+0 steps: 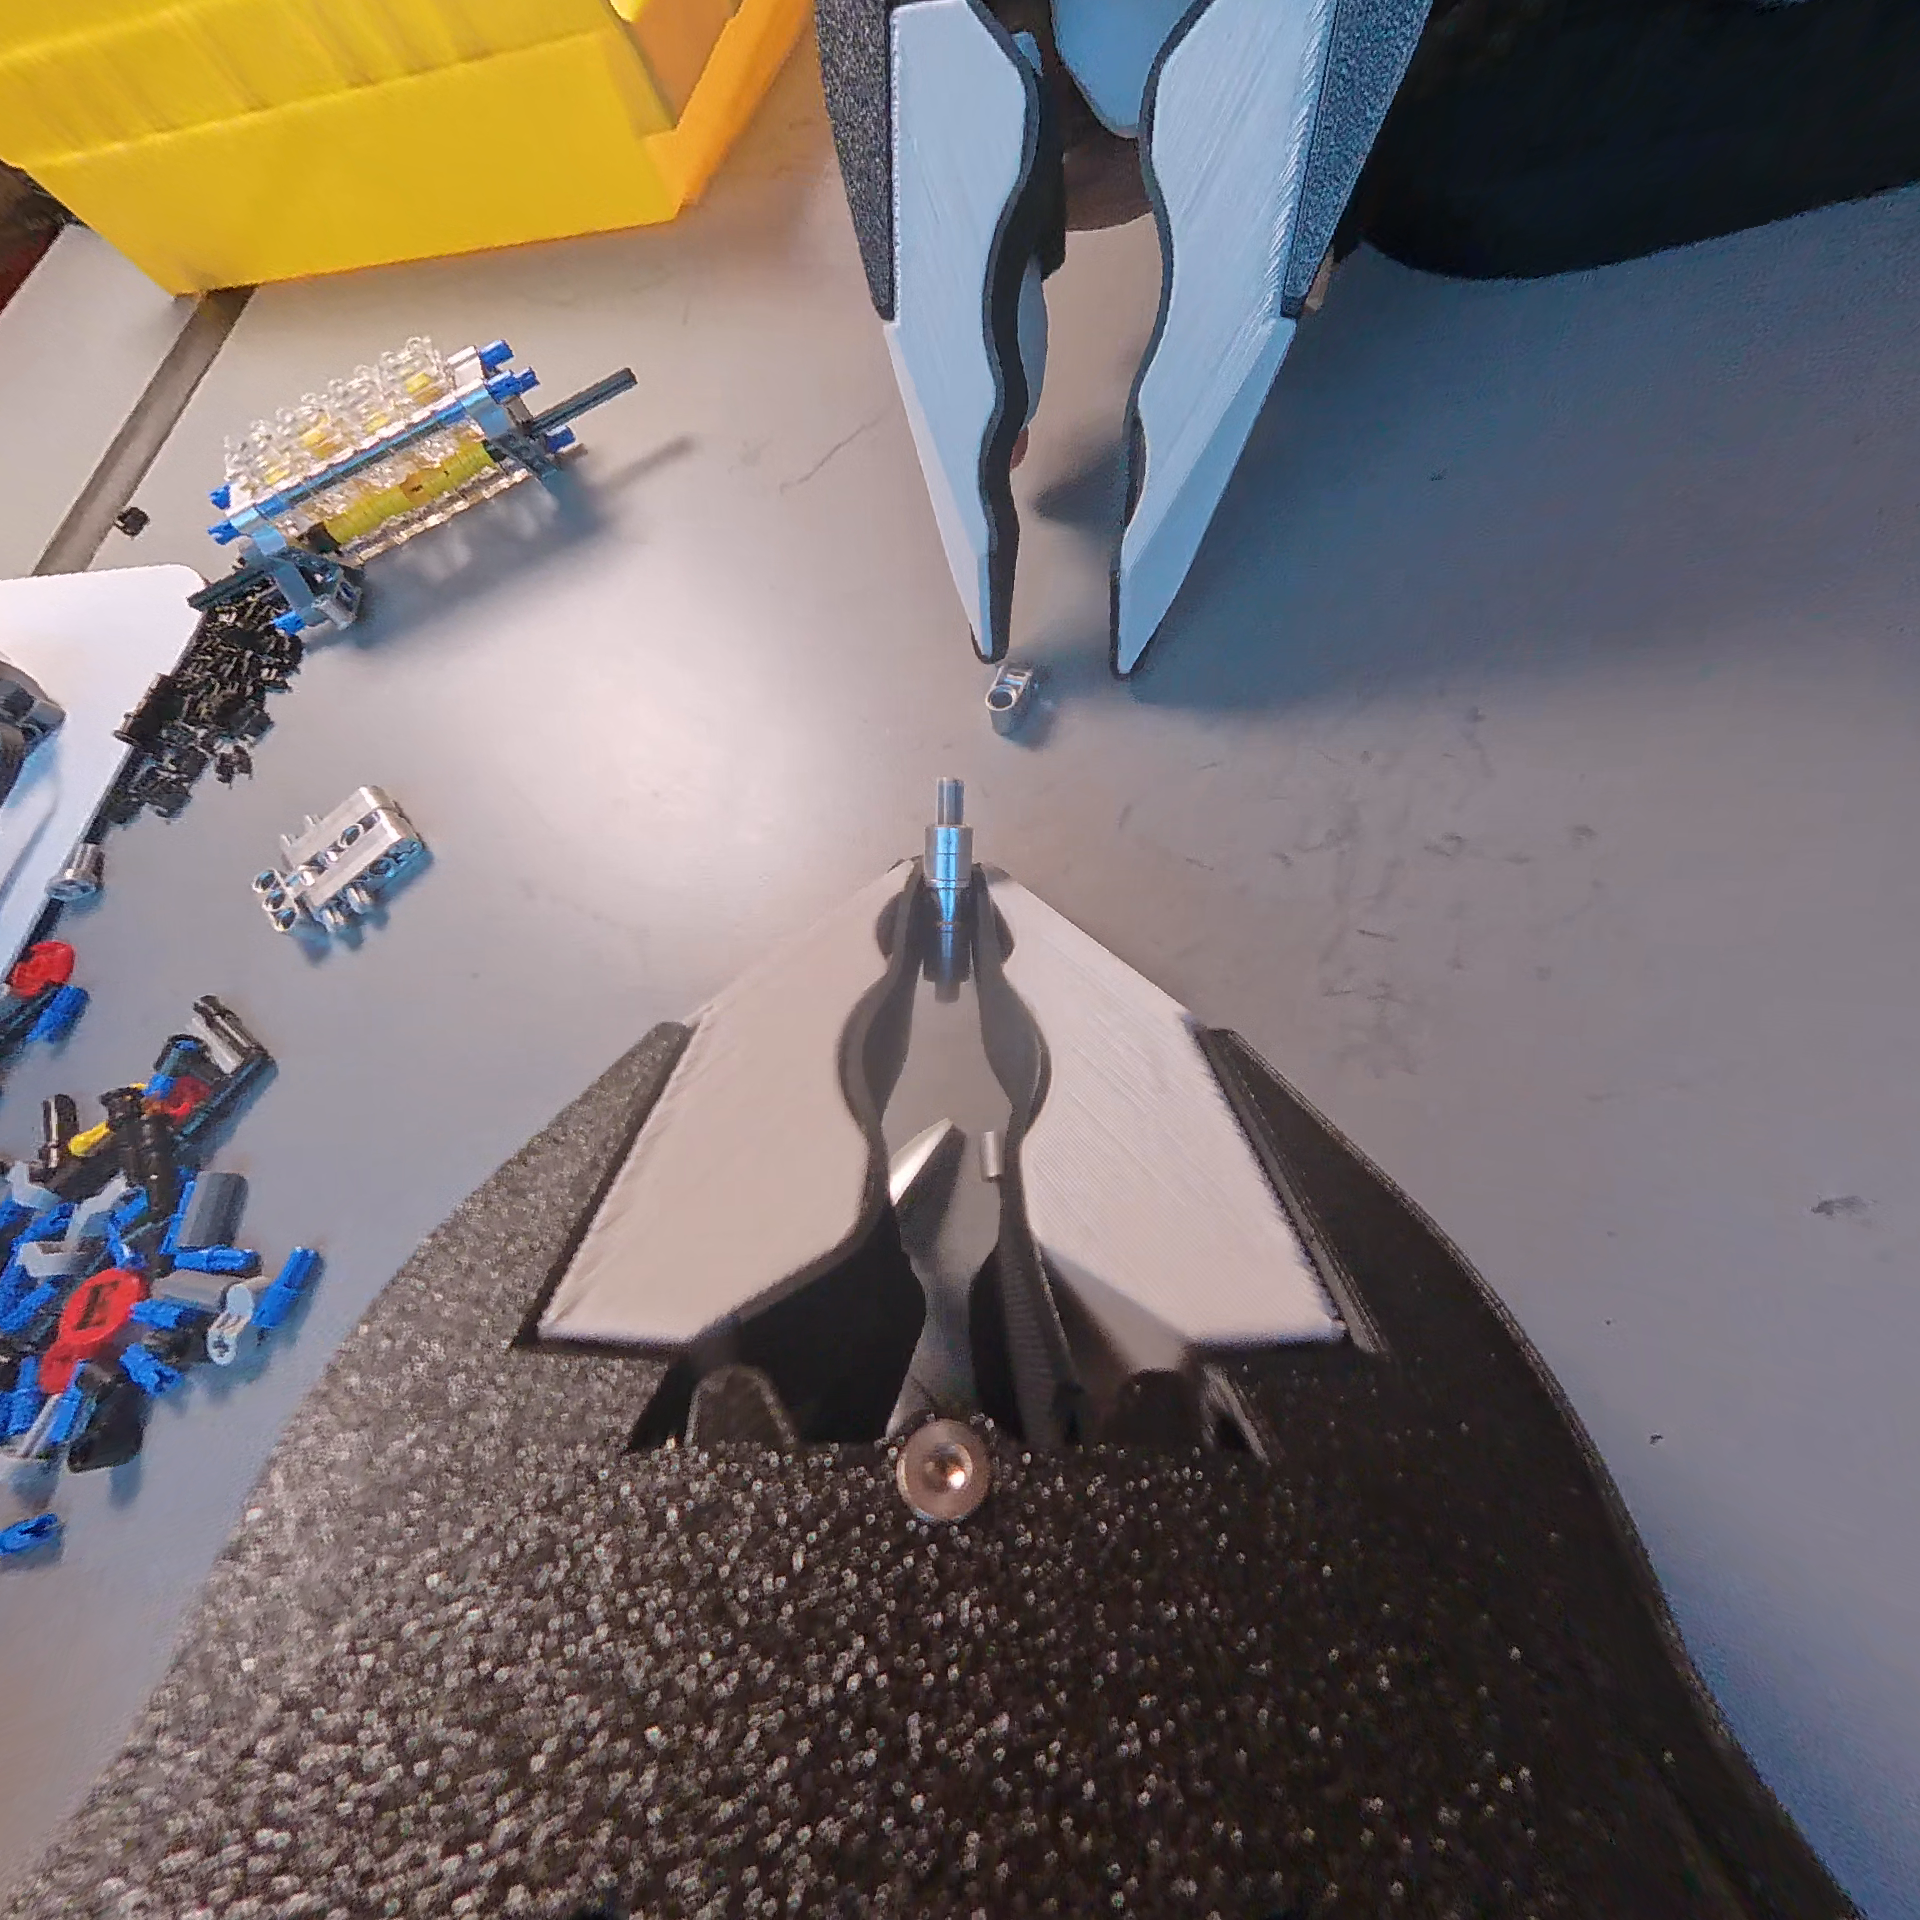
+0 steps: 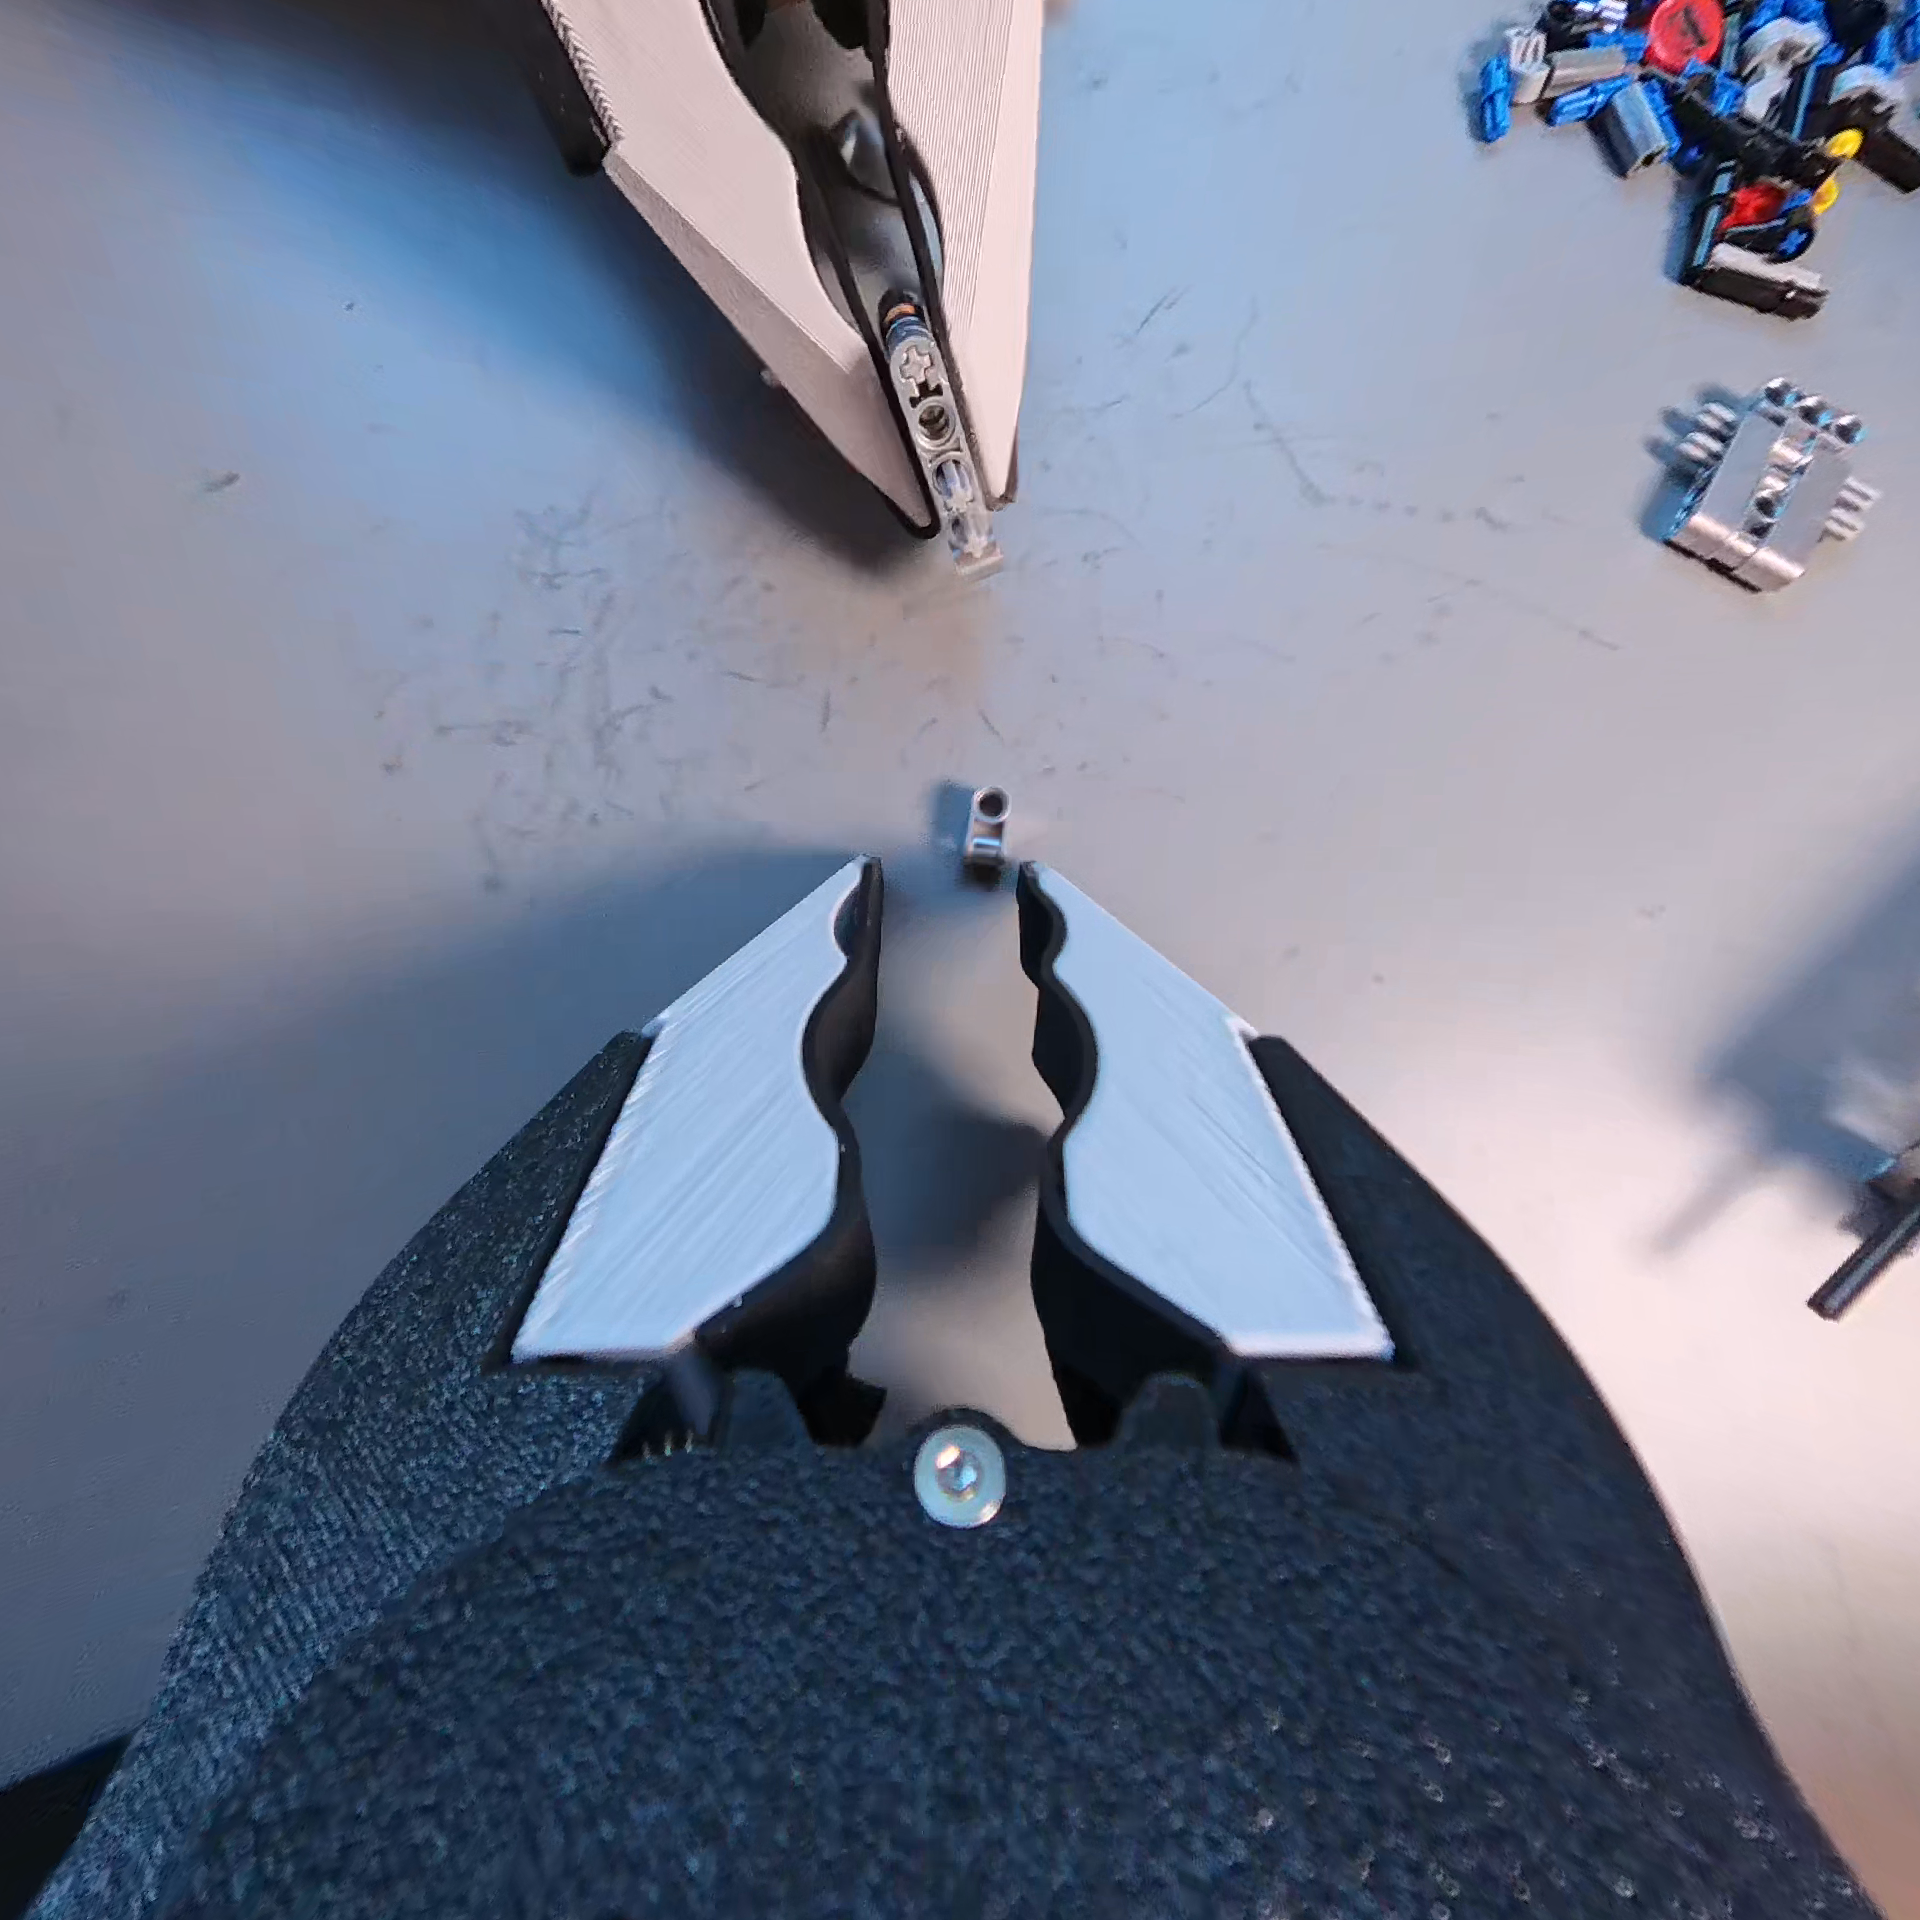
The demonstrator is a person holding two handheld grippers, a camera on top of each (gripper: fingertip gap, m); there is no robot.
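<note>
Left wrist view shows the left gripper (image 1: 951, 883) clamped on a thin grey beam piece (image 1: 949, 878), whose tip sticks out past the fingertips above the grey table (image 1: 1455, 831). Just ahead of it lies a small grey connector (image 1: 1013, 698), almost touching the tip of the right gripper (image 1: 1049, 644), which points down toward the table from the far side. Right wrist view shows the right gripper's fingers apart and holding nothing, with the connector (image 2: 985, 826) just beyond the tips. Off to the left gripper's left sit a grey block of joined beams (image 1: 343, 857), a pile of blue, black and red parts (image 1: 114, 1268), a partly built clear and yellow assembly (image 1: 384, 457) and a yellow box (image 1: 364, 125)
</note>
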